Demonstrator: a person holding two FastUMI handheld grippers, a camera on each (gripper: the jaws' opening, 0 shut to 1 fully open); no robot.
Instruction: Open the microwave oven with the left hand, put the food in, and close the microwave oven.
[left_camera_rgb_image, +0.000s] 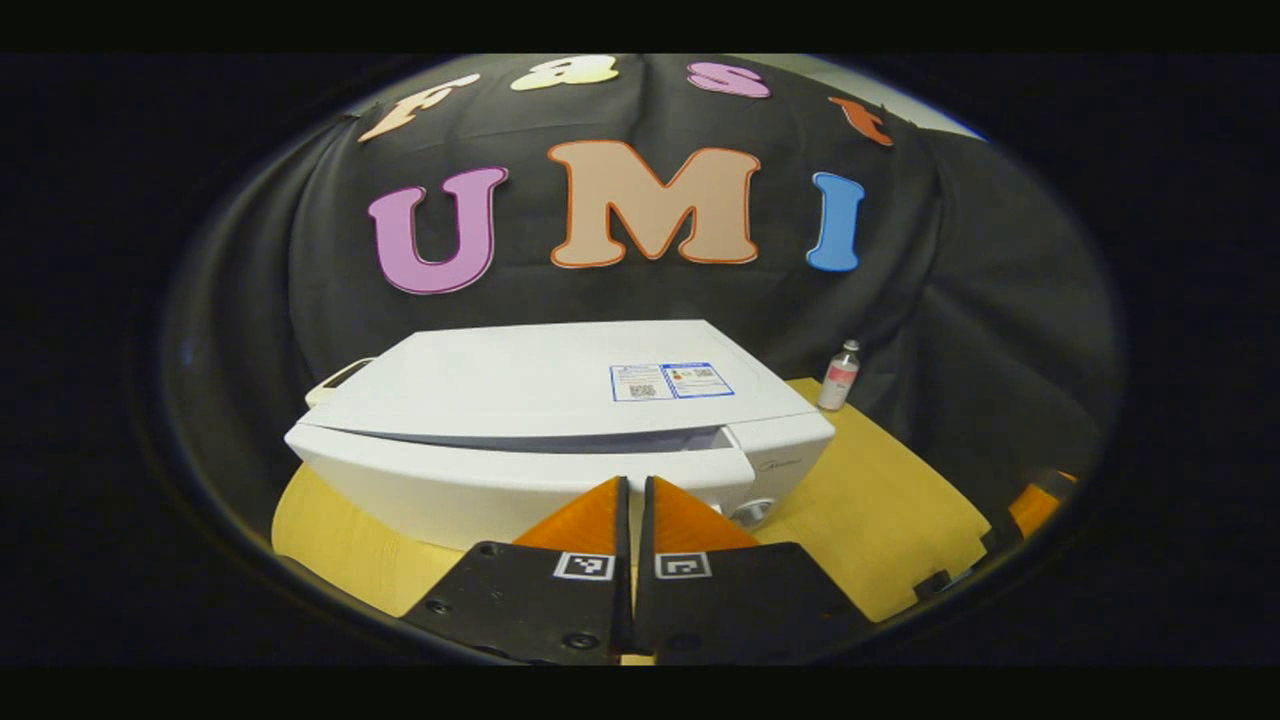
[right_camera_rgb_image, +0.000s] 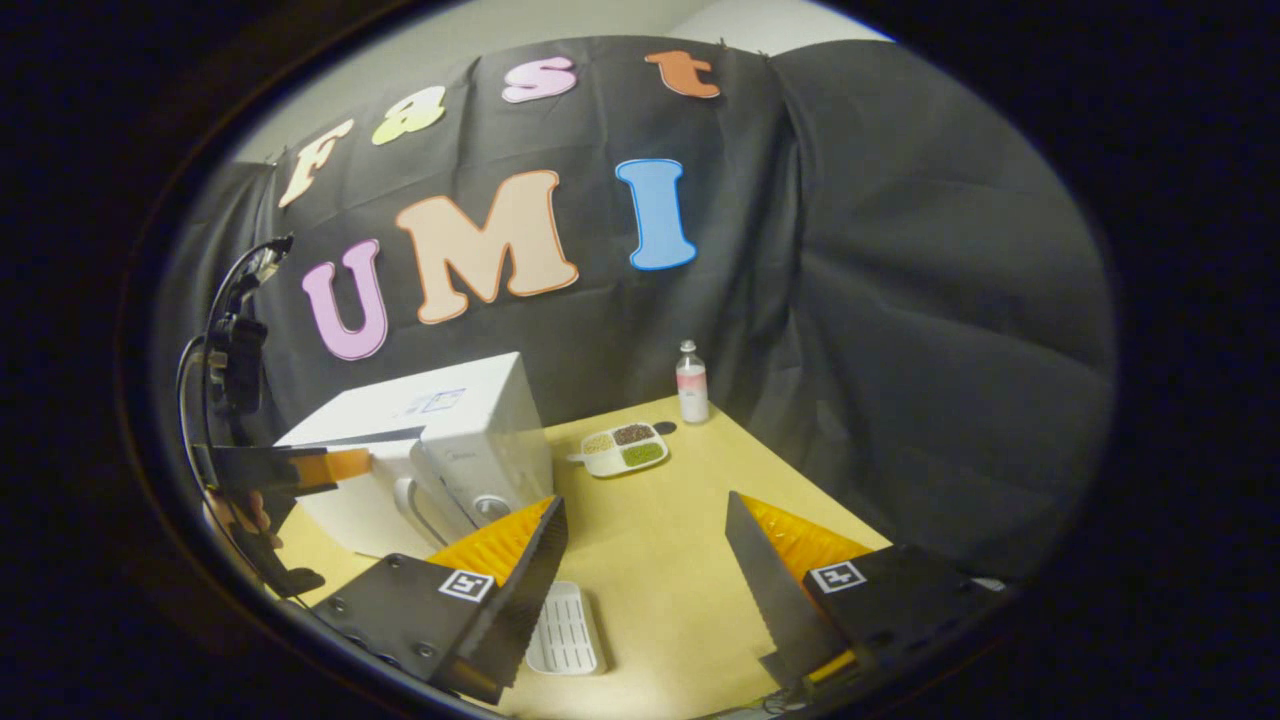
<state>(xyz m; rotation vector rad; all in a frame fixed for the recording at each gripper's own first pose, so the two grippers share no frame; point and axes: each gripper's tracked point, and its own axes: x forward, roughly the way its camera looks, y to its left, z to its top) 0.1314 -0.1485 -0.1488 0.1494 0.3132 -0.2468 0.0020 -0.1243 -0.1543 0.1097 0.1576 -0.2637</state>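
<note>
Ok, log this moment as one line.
microwave: door shut | left gripper: shut, empty, facing door | right gripper: open, empty, above table | food tray: on table, right of microwave

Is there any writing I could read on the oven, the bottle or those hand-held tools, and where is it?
Sticker on top of the microwave oven: print too small to read.
Brand mark on its front: too faint and blurred to read.
Label on the bottle: too small to read.
Square markers on the left gripper and right gripper: black-and-white patterns, no words.
</note>
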